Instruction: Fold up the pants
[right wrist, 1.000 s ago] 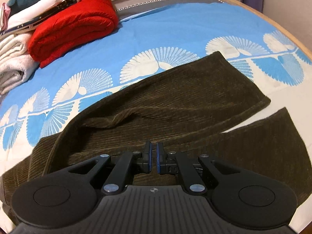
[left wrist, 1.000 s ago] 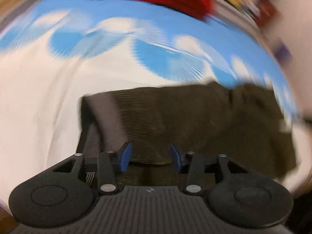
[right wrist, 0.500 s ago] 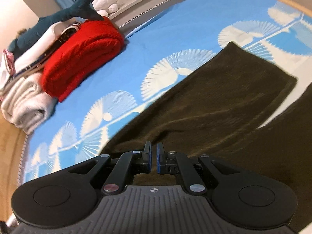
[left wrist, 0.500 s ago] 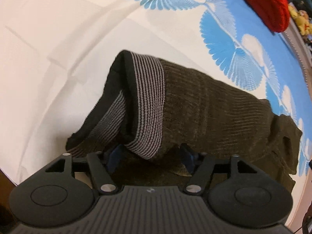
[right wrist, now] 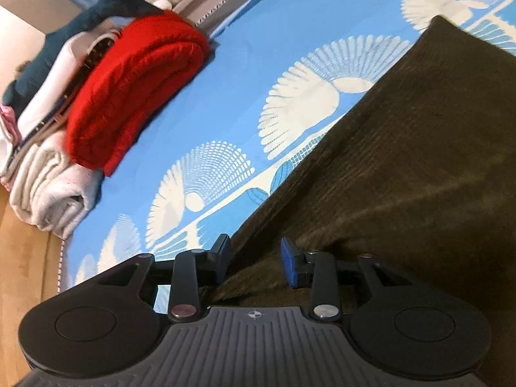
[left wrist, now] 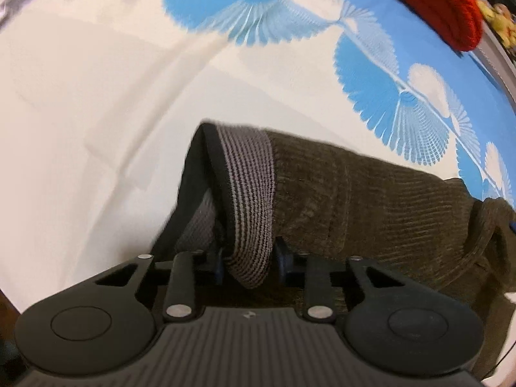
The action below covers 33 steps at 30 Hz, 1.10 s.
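Dark olive corduroy pants (left wrist: 371,200) lie on the bed, their grey striped elastic waistband (left wrist: 251,193) turned up toward the left wrist camera. My left gripper (left wrist: 251,262) points steeply down; its jaws are closing and the blue pads press on a fold of the waistband. In the right wrist view a pant leg (right wrist: 403,148) stretches away to the upper right. My right gripper (right wrist: 256,259) sits at the leg's left edge. Its jaws are opening, with the fabric edge loose between the pads.
The bed sheet (right wrist: 258,58) is blue with white fan shapes, turning white (left wrist: 80,113) near the left gripper. A folded red blanket (right wrist: 135,87), rolled white towels (right wrist: 48,187) and a dark plush toy (right wrist: 96,13) lie at the bed's far side. A wooden surface (right wrist: 22,258) borders the bed.
The left gripper came down over the waistband and closed on its fold. The right gripper swung toward the leg's left edge and went from shut to open.
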### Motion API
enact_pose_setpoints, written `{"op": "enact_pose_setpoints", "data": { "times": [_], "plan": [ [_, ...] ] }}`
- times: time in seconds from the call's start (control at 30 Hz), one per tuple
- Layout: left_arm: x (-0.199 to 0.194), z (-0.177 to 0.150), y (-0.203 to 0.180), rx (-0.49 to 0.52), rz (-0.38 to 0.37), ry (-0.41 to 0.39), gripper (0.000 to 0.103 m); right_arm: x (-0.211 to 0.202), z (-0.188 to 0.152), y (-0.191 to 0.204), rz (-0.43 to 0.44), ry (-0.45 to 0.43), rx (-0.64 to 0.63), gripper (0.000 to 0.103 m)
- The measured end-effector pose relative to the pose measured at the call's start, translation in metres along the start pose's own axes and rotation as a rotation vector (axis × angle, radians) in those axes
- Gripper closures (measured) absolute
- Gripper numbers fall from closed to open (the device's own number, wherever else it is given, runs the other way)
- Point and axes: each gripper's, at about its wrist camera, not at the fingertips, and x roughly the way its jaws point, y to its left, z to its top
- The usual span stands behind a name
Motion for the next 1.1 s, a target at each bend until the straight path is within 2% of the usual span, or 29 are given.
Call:
{"op": "enact_pose_setpoints", "data": {
  "times": [0.13, 0.27, 0.4, 0.43, 0.47, 0.5, 0.53, 0.7, 0.87, 1.0, 1.1],
  "plan": [
    [-0.007, 0.002, -0.006, 0.057, 0.017, -0.052, 0.073, 0.035, 0.005, -0.009, -0.009, 0.015, 0.055, 0.066],
    [-0.007, 0.003, -0.004, 0.063, 0.018, -0.048, 0.073, 0.054, 0.009, -0.019, 0.019, 0.02, 0.178, 0.064],
    [-0.006, 0.002, -0.004, 0.07, 0.013, -0.046, 0.073, 0.061, 0.012, -0.018, -0.001, 0.01, 0.186, 0.065],
    [-0.007, 0.002, -0.003, 0.071, 0.01, -0.047, 0.073, 0.061, 0.012, -0.018, -0.009, 0.009, 0.171, 0.07],
    [-0.007, 0.003, -0.003, 0.07, 0.008, -0.047, 0.073, 0.06, 0.012, -0.019, -0.022, 0.003, 0.152, 0.086],
    [-0.007, 0.003, -0.002, 0.068, 0.004, -0.045, 0.073, 0.058, 0.013, -0.018, -0.036, 0.002, 0.136, 0.093],
    [-0.008, 0.003, -0.001, 0.062, -0.001, -0.044, 0.073, 0.055, 0.014, -0.019, -0.039, -0.002, 0.131, 0.094],
    [-0.018, 0.006, 0.004, 0.032, -0.03, -0.063, 0.074, 0.01, 0.017, -0.019, -0.021, -0.034, 0.115, 0.096],
    [-0.041, 0.003, 0.012, 0.026, -0.074, -0.118, 0.076, -0.074, 0.008, -0.022, -0.003, -0.046, 0.05, 0.097],
    [-0.058, -0.006, 0.029, 0.016, -0.093, -0.151, 0.077, -0.148, -0.026, -0.036, -0.006, -0.019, -0.057, 0.097],
    [-0.062, -0.013, 0.041, 0.021, -0.065, -0.138, 0.077, -0.177, -0.066, -0.056, -0.036, 0.087, -0.127, 0.097]
  ]
}}
